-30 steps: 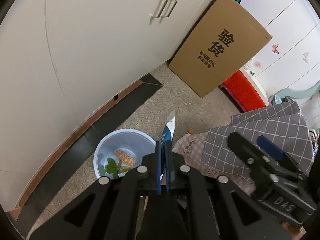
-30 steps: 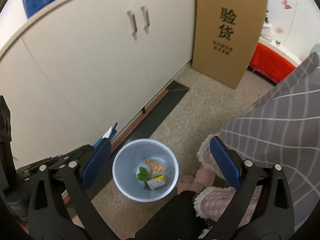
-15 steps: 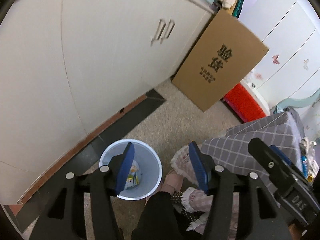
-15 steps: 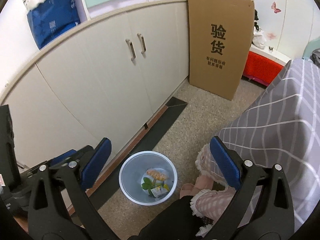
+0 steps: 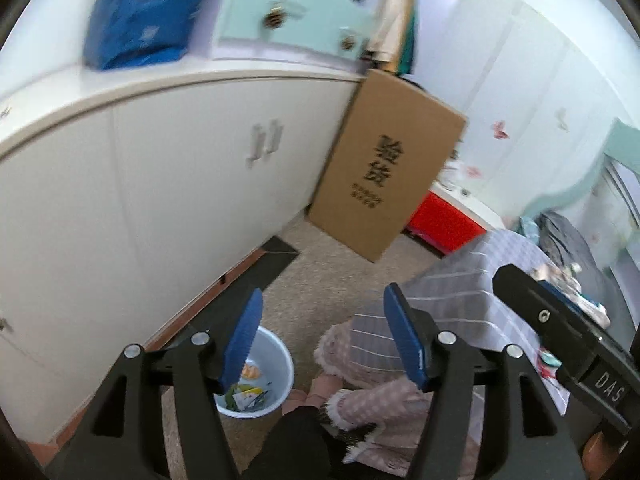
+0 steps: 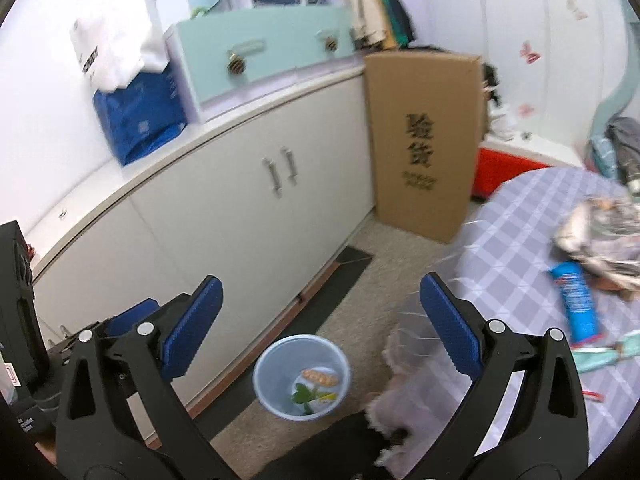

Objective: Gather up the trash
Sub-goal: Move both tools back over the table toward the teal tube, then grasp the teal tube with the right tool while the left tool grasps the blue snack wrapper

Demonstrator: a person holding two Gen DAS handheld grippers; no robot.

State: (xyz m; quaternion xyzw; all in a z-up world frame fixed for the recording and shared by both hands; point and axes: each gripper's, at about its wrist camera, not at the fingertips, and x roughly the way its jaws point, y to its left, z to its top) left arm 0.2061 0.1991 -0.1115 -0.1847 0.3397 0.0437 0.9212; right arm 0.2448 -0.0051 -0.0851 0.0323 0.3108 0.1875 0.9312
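Note:
A pale blue bin (image 5: 280, 360) stands on the floor beside the cabinet, far below both grippers. In it lie an orange piece (image 6: 320, 377), a green leaf (image 6: 301, 394) and a white-and-blue wrapper (image 5: 250, 394). My left gripper (image 5: 322, 336) hangs high over the bin's right side; its jaws are opening and nothing is between the blue pads. The right gripper (image 6: 320, 320) is wide open and empty above the bin (image 6: 302, 376). On the checked table lie a blue packet (image 6: 576, 304) and a crumpled silvery wrapper (image 6: 600, 232).
White cabinets (image 6: 224, 216) run along the left, with a blue bag (image 6: 140, 120) on top. A tall cardboard box (image 6: 424, 140) leans at the far end beside a red bin (image 6: 504, 172). A person's pink checked trouser legs and slippers (image 5: 360, 396) are next to the bin.
Both grippers have risen well away from the bin. The left jaws went from shut on a blue-and-white wrapper to open, and the wrapper now lies in the bin.

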